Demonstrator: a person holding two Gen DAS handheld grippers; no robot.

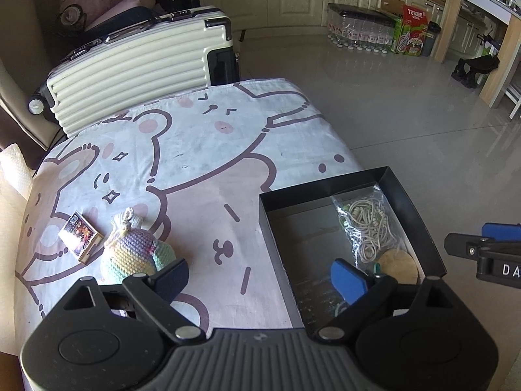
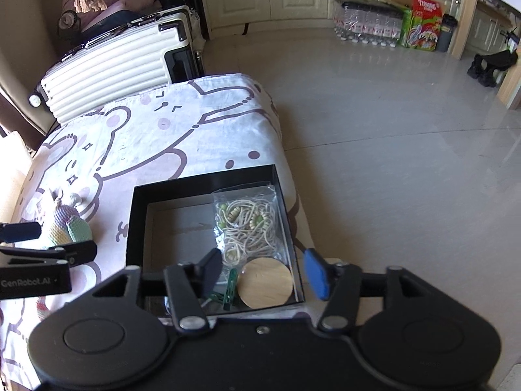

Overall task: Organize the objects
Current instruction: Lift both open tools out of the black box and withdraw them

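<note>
A black open box [image 1: 420,215] [image 2: 138,221] sits at the table's right front. In it lie a clear bag of cord and beads [image 1: 366,224] [image 2: 247,221], a round wooden disc [image 1: 399,265] [image 2: 264,282] and a green clip [image 2: 229,290]. A pastel crocheted pouch [image 1: 133,249] [image 2: 70,224] and a small printed card box [image 1: 81,237] lie on the cloth at left. My left gripper [image 1: 260,277] is open and empty between pouch and box. My right gripper [image 2: 263,275] is open and empty above the box's near right corner.
The table wears a cartoon bear cloth [image 1: 195,150] [image 2: 156,140]. A cream suitcase [image 1: 136,65] [image 2: 110,62] lies behind it. Bottled water packs [image 1: 361,29] and a drinks carton [image 1: 412,31] stand by the cabinets. Tiled floor [image 1: 407,123] lies to the right.
</note>
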